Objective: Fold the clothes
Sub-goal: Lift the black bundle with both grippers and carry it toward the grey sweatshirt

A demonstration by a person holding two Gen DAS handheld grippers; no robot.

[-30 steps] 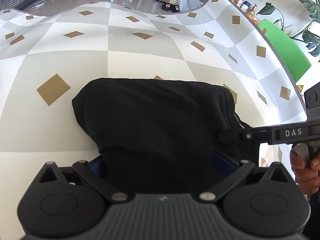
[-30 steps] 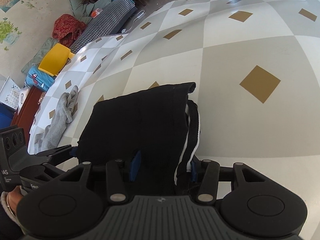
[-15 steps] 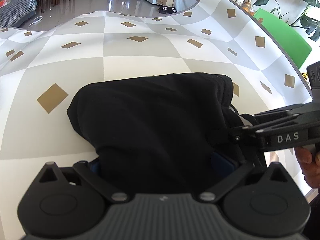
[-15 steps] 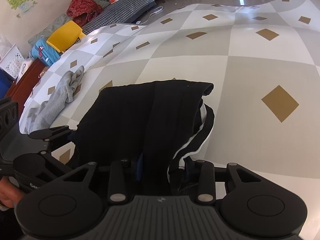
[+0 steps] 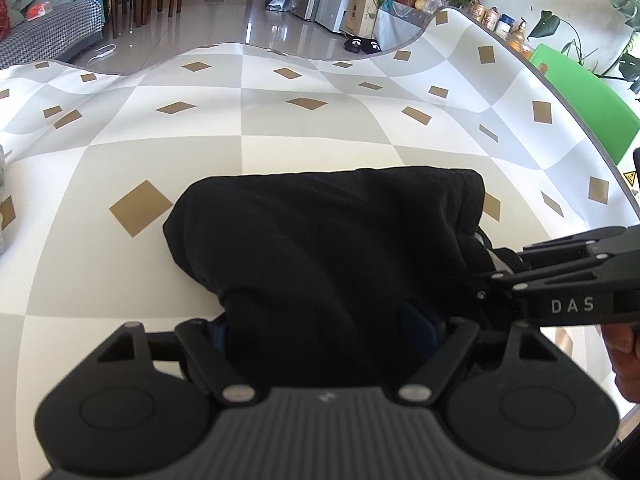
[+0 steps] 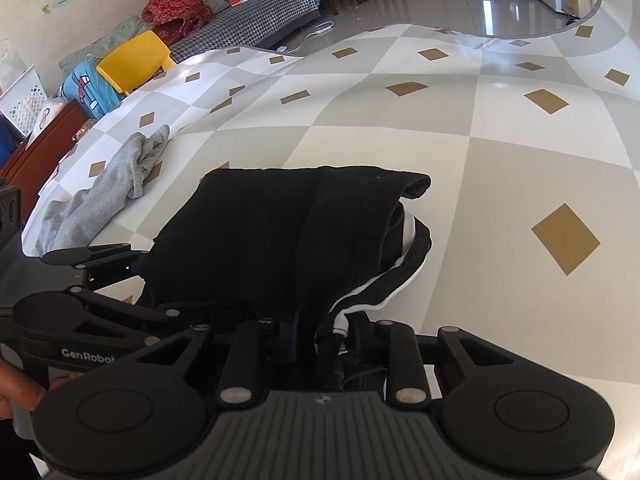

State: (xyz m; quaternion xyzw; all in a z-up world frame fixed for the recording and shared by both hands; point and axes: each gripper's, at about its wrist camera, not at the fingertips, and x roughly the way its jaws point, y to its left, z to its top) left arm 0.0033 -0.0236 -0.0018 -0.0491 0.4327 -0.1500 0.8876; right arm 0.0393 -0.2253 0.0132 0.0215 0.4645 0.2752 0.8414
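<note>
A black garment (image 5: 320,232) lies folded on the checkered tablecloth (image 5: 280,120). Its near edge runs in between the blue pads of my left gripper (image 5: 316,328), whose jaws are closing and squeezing the bunched fabric. In the right wrist view the same garment (image 6: 260,232) shows a white stripe (image 6: 404,276) along its right-hand layers. My right gripper (image 6: 322,328) is closing too, its narrow jaws pinching the striped near corner. Each gripper shows in the other's view: the right gripper (image 5: 500,280) at the garment's right side, the left gripper (image 6: 132,264) at its left side.
A crumpled grey garment (image 6: 108,184) lies at the table's far left edge. A green chair (image 5: 580,92) stands beyond the right edge, a yellow chair (image 6: 132,60) beyond the left. A person's hand (image 5: 624,352) holds the right gripper's handle.
Both pairs of jaws have narrowed onto the garment's near edge. The right gripper has rolled and moved in against the garment's right side, gathering the striped layers.
</note>
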